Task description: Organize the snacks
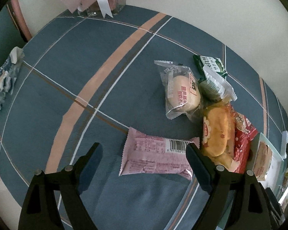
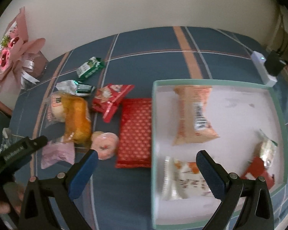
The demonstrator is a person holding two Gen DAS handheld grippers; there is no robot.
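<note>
Blue plaid tablecloth (image 2: 136, 61) carries loose snack packets (image 2: 135, 132), a tray (image 2: 278, 115), a bouquet (image 2: 13, 57).

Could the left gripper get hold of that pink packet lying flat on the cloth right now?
Probably yes. The left gripper hangs just above the pink packet with its jaws wide and empty. Nothing lies on the packet; the orange bun sits just beside its barcode end.

Bare cloth (image 1: 86, 76) left; snack pile (image 1: 217, 115) crowds the right.
</note>
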